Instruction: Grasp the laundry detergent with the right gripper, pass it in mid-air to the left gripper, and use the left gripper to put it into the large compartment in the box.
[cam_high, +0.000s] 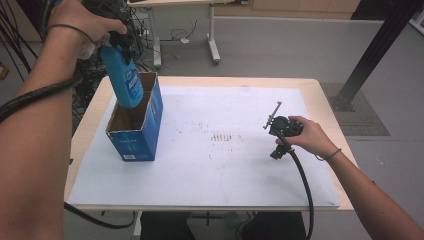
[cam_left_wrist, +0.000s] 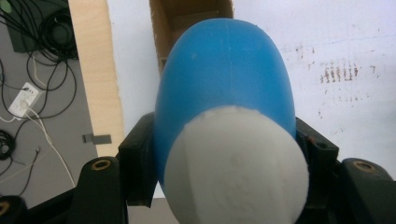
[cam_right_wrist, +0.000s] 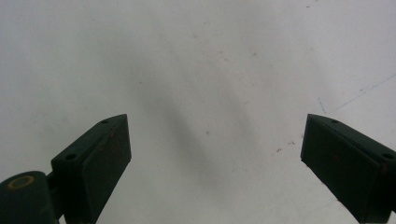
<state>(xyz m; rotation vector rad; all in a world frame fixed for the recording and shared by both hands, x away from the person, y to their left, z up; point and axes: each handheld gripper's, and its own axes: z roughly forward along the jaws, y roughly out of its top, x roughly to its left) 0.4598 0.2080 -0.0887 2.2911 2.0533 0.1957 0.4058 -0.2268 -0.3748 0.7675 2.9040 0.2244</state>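
- Forearms enter from the near edge of the high view, the left one raised along the left side and the right one lying low over the table's right half.
- Right gripper (cam_high: 276, 131) sits in the right hand (cam_high: 311, 136) low over the white sheet (cam_high: 225, 165), well apart from the box; its jaws stand wide with nothing between them (its own view looks past both black pads (cam_right_wrist: 100, 158) at bare white surface with a few faint specks).
- White sheet covers most of the wooden table (cam_high: 330, 100) and carries a patch of small reddish marks (cam_high: 226, 136) near its middle.
- Blue cardboard box (cam_high: 134, 139) stands upright on the left part of the sheet, its top open and its brown inside showing.
- Blue bottle (cam_high: 123, 75) hangs bottom-down over the box's open top, slightly tilted, its lower end at or just inside the opening; whether it touches the cardboard cannot be told.
- Left gripper (cam_high: 119, 42), in the raised left hand (cam_high: 82, 22), is clamped on the bottle's upper part; in the left gripper view its pads (cam_left_wrist: 137, 163) press on both flanks of the blue body (cam_left_wrist: 224, 74), the white cap (cam_left_wrist: 236, 168) nearest the camera and the box (cam_left_wrist: 187, 18) beyond.
- Grey floor lies past the table, with tangled cables (cam_high: 100, 70) at the far left and the legs of another table (cam_high: 212, 45) farther back.
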